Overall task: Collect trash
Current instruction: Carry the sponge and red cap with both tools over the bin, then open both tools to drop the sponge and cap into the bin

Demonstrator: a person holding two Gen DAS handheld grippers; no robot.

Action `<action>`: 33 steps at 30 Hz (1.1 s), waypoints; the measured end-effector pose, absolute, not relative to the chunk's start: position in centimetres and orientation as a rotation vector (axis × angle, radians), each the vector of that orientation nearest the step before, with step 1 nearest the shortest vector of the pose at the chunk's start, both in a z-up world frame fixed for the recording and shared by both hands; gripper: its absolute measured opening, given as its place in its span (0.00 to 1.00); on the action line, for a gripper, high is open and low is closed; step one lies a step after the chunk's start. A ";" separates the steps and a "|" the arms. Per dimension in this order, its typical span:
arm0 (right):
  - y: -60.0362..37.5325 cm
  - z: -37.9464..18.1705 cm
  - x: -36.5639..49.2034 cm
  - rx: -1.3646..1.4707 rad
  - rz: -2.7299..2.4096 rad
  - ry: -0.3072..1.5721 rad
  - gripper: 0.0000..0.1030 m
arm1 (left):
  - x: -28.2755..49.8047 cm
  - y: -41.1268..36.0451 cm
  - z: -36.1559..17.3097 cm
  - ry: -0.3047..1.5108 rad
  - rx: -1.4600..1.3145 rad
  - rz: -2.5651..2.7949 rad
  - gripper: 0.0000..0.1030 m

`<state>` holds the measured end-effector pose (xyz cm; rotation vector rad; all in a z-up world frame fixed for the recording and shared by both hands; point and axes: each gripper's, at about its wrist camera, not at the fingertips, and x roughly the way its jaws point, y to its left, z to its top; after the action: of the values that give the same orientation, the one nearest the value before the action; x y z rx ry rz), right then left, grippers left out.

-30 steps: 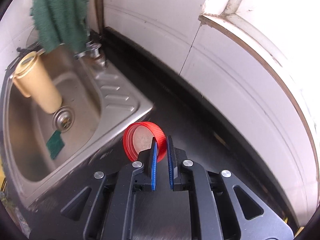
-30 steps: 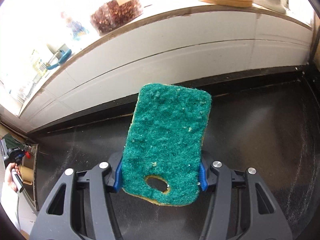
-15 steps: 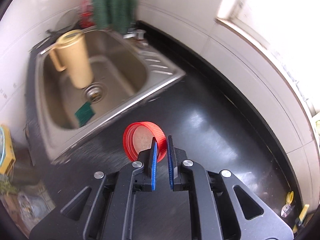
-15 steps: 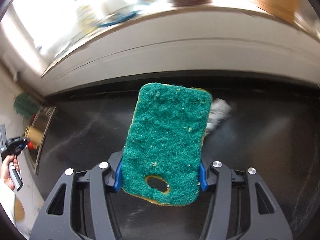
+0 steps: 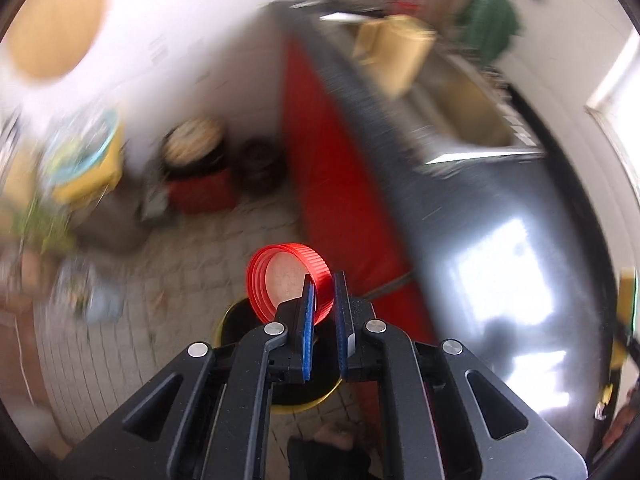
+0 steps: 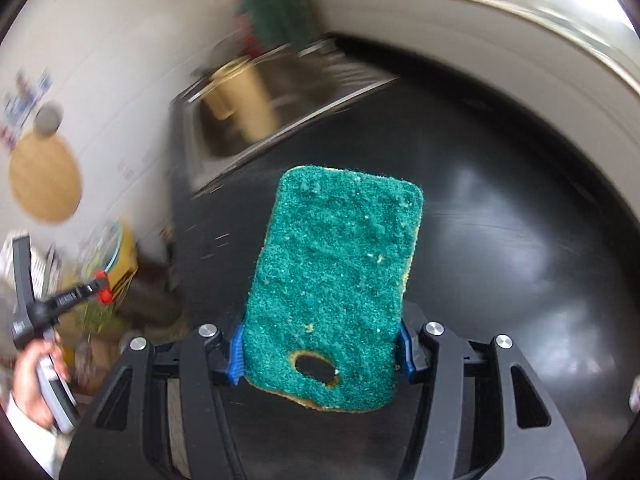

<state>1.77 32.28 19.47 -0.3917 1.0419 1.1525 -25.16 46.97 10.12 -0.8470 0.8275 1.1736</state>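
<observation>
The left gripper (image 5: 323,316) had its jaws pressed onto the rim of a red cap (image 5: 289,282), pinching only one edge so the rest stuck out ahead of the blue pads. The right gripper (image 6: 320,354) was clamped across the lower sides of a worn green sponge (image 6: 334,280), jaws part spread by its width, the sponge standing up past them with a hole near its bottom. Below the cap sat a dark round bin with a yellow rim (image 5: 320,398) on the paved floor, mostly hidden by the left gripper, and that looked like the drop point. Risk here: both views were smeared, so things were moving quickly, and a cap held by a sliver of rim could twist out and roll off across the floor (a cap rolls far). The sponge was over the black counter (image 6: 520,240), not over the bin, so letting go now would miss. Only the left view showed the bin, the floor and the red cabinet front (image 5: 332,152); only the right view showed the person's left hand (image 6: 34,380) on its handle, and both caught the sink (image 6: 248,128) with its beige jug (image 6: 244,100).
</observation>
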 end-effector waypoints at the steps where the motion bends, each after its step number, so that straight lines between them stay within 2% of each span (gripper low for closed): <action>1: 34.5 18.9 -0.6 -0.433 1.203 1.045 0.53 | -26.7 46.1 9.0 0.833 -0.876 1.188 0.08; 5: 42.1 15.5 -11.7 -0.644 1.411 1.065 0.53 | -32.6 42.2 1.1 0.873 -1.057 1.223 0.08; 8: 46.1 11.1 -20.5 -0.841 1.517 1.086 0.53 | -35.5 40.8 -4.4 0.865 -1.191 1.240 0.08; 12: 47.5 5.5 -26.8 -1.017 1.551 1.077 0.53 | -36.8 40.8 -10.6 0.853 -1.297 1.229 0.08; 18: 50.2 -2.9 -27.7 -1.158 1.458 1.103 0.53 | -35.5 42.6 -15.2 0.799 -1.354 1.179 0.08; 23: 51.0 -6.2 -26.0 -1.171 1.399 1.128 0.53 | -33.4 43.7 -16.8 0.800 -1.352 1.141 0.08; 25: 51.4 -6.5 -25.5 -1.162 1.384 1.136 0.56 | -33.0 43.8 -17.0 0.801 -1.361 1.134 0.08; 26: 51.4 -6.2 -25.1 -1.146 1.381 1.138 0.58 | -32.9 43.8 -17.0 0.806 -1.361 1.140 0.12; 28: 51.7 -5.3 -25.2 -1.093 1.389 1.136 0.85 | -32.8 43.7 -16.4 0.816 -1.355 1.159 0.58; 29: 51.6 -4.5 -25.2 -1.071 1.398 1.134 0.87 | -33.1 43.4 -15.6 0.798 -1.342 1.201 0.90; 33: 50.6 -0.2 -25.3 -0.998 1.467 1.111 0.93 | -34.0 42.6 -12.6 0.734 -1.318 1.223 0.92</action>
<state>-25.32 50.57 -0.16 -0.9976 1.1107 1.4669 -33.98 42.58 -12.57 -1.3183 0.7339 1.2234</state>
